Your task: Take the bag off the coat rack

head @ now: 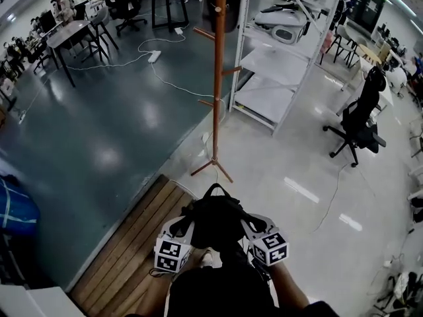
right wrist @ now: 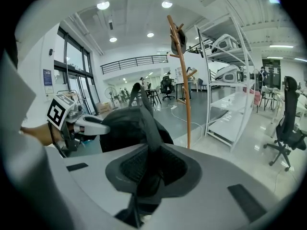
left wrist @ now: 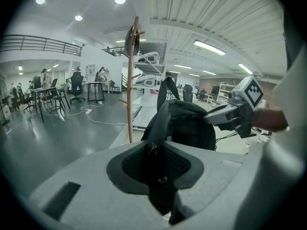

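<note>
Black bag (head: 215, 218) tight in both grippers (left wrist: 158, 171) (right wrist: 149, 174)

A white shelf unit (head: 271, 65) stands near a black office chair (head: 360, 119).

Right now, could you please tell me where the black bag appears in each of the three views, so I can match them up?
Head view: bag low centre, just below the rack's feet.
Left gripper view: bag just right of centre, its strap running down toward the camera.
Right gripper view: bag left of centre, strap likewise running down.
Shared landmark: the orange coat rack stands beyond the bag in all three.
</note>
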`<state>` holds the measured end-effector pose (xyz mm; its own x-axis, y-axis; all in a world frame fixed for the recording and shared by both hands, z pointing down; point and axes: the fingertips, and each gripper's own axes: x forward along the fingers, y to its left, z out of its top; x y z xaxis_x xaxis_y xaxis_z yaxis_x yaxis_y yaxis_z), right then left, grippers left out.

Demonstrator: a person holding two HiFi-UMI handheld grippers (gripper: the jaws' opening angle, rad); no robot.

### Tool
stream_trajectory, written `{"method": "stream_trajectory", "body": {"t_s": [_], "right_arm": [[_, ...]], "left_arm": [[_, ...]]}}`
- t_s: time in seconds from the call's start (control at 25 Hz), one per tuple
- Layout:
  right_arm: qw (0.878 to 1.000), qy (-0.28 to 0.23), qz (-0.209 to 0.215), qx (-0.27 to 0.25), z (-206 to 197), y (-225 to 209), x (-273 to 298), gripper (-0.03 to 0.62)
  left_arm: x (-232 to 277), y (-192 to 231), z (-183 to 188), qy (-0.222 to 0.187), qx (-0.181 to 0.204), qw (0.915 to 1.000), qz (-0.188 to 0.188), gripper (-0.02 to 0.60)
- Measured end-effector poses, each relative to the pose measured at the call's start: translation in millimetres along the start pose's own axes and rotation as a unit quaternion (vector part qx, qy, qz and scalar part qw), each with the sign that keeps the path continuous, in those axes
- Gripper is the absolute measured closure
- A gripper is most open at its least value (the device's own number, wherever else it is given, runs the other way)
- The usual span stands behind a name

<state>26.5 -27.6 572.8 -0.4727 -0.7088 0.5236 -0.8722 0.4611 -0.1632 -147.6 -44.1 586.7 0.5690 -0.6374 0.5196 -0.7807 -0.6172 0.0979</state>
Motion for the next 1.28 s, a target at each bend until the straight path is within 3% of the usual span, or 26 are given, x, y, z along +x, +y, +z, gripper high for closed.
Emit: {"method": "stream_trajectory", "body": {"t_s": [0.48, 1.28], "right_arm": [[1.000, 0.014, -0.003, 0.007, -29.5, 25.3, -20.1, 0.530], [1.000, 0.005, -0.010, 0.008, -27.4, 30.9, -14.3, 0.530]], "left_arm": [[-24.5, -18.3, -26.6, 0.010, -0.011, 0.9998, -0.014, 0.503], [-27.5, -9.3, -26.5, 0.005, -0.013, 0.9998, -0.016, 0.503]]}}
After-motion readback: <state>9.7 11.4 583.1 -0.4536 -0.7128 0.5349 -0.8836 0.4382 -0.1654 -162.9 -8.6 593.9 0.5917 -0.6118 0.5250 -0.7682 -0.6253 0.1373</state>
